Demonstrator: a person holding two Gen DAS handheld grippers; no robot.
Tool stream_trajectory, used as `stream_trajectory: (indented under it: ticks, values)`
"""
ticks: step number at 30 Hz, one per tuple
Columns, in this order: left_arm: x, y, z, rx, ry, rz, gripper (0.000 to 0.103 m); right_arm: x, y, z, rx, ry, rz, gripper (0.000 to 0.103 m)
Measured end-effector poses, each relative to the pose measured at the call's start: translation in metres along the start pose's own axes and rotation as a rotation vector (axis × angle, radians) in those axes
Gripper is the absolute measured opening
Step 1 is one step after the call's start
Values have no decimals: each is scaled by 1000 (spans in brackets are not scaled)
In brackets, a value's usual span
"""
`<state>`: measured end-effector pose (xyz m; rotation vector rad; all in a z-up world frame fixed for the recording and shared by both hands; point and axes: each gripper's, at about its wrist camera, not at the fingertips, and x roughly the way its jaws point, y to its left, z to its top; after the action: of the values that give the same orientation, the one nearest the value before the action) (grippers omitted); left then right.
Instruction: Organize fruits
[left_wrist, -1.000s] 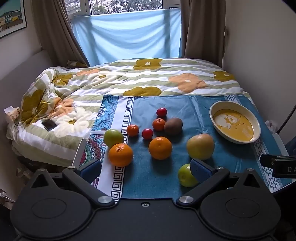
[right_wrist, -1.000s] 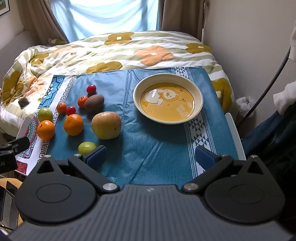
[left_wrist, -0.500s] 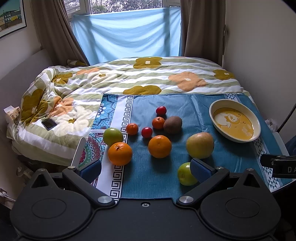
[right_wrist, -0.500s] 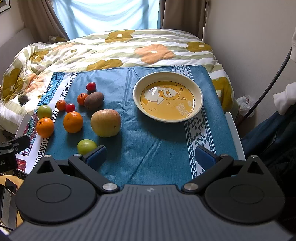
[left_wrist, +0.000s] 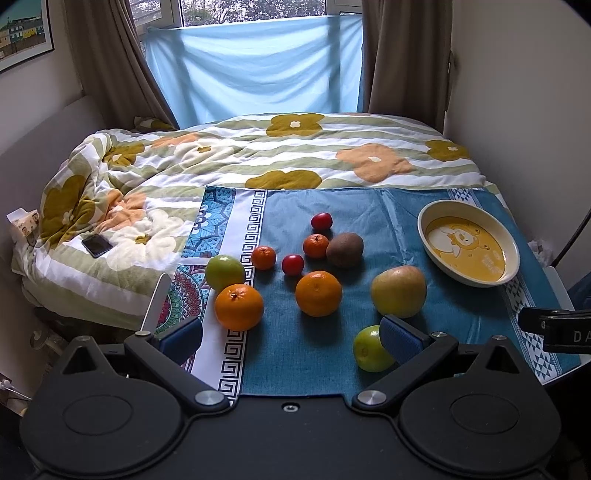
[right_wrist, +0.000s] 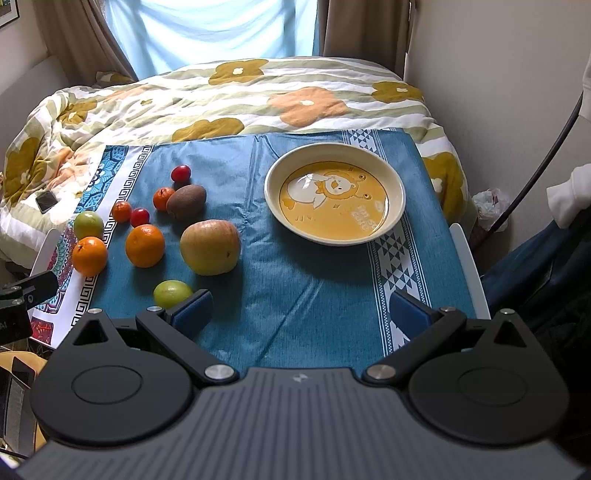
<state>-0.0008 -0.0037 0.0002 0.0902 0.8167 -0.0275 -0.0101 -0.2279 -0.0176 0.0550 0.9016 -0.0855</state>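
Observation:
Several fruits lie on a blue cloth (left_wrist: 306, 350): a large yellow apple (left_wrist: 399, 291) (right_wrist: 210, 246), two oranges (left_wrist: 318, 293) (left_wrist: 239, 307), a brown kiwi (left_wrist: 344, 249), small tangerines (left_wrist: 316, 245), red cherry tomatoes (left_wrist: 293, 264), a green fruit (left_wrist: 224, 272) at the left and another (left_wrist: 369, 349) (right_wrist: 172, 293) near the front. An empty yellow bowl (right_wrist: 397, 192) (left_wrist: 513, 254) sits at the right. My left gripper (left_wrist: 291, 336) is open, above the front edge. My right gripper (right_wrist: 301, 314) is open, in front of the bowl.
The cloth covers a small table against a bed with a flowered quilt (left_wrist: 295, 155). A phone (left_wrist: 96, 245) lies on the quilt at the left. A wall (right_wrist: 498, 74) stands close on the right. A white table edge (right_wrist: 469, 266) shows at the right.
Both grippers have drifted slightly; the fruits and bowl sit a little higher in the views. Nothing was picked up or moved.

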Motion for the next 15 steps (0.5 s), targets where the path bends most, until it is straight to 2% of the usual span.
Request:
stream_trajectory:
  ticks: [15]
  values:
    - [1,2,5,-6,2,9,103,1,2,2,4,4,3,103]
